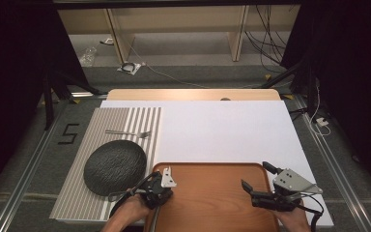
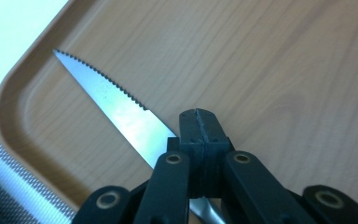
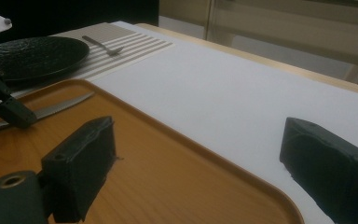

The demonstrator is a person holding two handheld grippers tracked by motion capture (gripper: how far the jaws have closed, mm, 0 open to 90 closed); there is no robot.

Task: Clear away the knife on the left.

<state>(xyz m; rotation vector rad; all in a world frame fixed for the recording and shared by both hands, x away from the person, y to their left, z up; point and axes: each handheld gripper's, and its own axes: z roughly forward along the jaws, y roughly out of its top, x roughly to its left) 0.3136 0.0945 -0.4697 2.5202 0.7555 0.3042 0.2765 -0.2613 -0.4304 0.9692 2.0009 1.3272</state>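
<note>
A serrated table knife (image 2: pixel 107 95) lies flat on the wooden tray (image 1: pixel 212 198), its tip aimed at the tray's far left corner. My left gripper (image 2: pixel 198 122) is shut, pads pressed together directly over the blade, which runs on beneath the jaws; nothing sits between the pads. From above, the left gripper (image 1: pixel 160 186) is at the tray's left edge. The right gripper view has the knife (image 3: pixel 60 108) on the tray with the left gripper (image 3: pixel 9 109) upon it. My right gripper (image 1: pixel 257 176) (image 3: pixel 200 154) stands open and empty over the tray's far right part.
A dark round plate (image 1: pixel 115 166) rests on a striped placemat (image 1: pixel 77 193) left of the tray, with a fork (image 1: pixel 128 132) beyond it. A white sheet (image 1: pixel 222 130) covers the table behind the tray. Shelving and cables lie past the table's far edge.
</note>
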